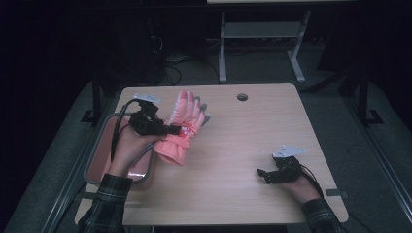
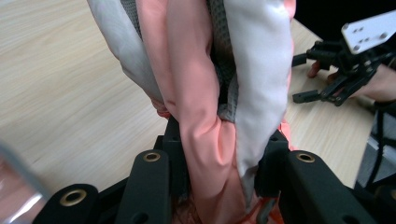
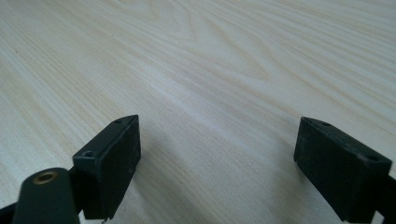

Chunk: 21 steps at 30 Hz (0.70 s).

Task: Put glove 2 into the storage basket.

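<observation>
A padded pink glove (image 1: 182,126) with grey and white patches is held up off the wooden table (image 1: 243,145) at the left. My left gripper (image 1: 170,130) is shut on the glove near its wrist, with the cuff hanging below and the glove's fingers pointing up and away. In the left gripper view the glove (image 2: 210,93) is squeezed between the two black jaws. My right gripper (image 1: 262,174) rests low over the table at the near right, open. Between its fingertips (image 3: 112,163) there is bare wood.
A pink tray (image 1: 97,160) sits off the table's left edge, beside the left forearm. A round cable hole (image 1: 242,97) lies near the table's far edge. A metal stand (image 1: 262,39) is on the floor beyond the table.
</observation>
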Motion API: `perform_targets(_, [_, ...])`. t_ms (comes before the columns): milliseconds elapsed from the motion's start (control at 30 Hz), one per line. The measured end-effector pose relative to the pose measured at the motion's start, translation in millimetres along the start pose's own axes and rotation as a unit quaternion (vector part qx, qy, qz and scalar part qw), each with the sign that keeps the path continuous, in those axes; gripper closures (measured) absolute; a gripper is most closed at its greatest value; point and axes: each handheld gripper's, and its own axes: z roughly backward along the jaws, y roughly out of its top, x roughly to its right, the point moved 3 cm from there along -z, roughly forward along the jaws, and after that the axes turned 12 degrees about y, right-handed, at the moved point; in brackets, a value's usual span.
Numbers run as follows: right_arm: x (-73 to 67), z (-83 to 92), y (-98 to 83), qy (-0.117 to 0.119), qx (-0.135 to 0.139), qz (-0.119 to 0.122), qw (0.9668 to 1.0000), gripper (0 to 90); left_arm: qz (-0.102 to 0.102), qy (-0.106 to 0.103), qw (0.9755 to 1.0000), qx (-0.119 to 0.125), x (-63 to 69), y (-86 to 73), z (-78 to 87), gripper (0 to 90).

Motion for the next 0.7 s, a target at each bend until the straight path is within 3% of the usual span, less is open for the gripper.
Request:
perform_targets(400, [1.2,-0.2,0.3,-0.006,0.003,-0.007,0.9999,14.7,0.053,0.04,0.9978,0.006,-45.4,-28.9,57.3,64.0])
perform_targets(600, [1.3,-0.4,0.5,-0.006,0.004,-0.008,0.9999,14.7,0.085,0.069,0.994,-0.001,-71.5,-58.8,78.2,64.0])
perform_targets(700, [1.6,-0.5,0.7,-0.007,0.003,-0.009,0.9999,14.7,0.099,0.076,0.9922,-0.006,-80.6,-70.9,80.8,63.9])
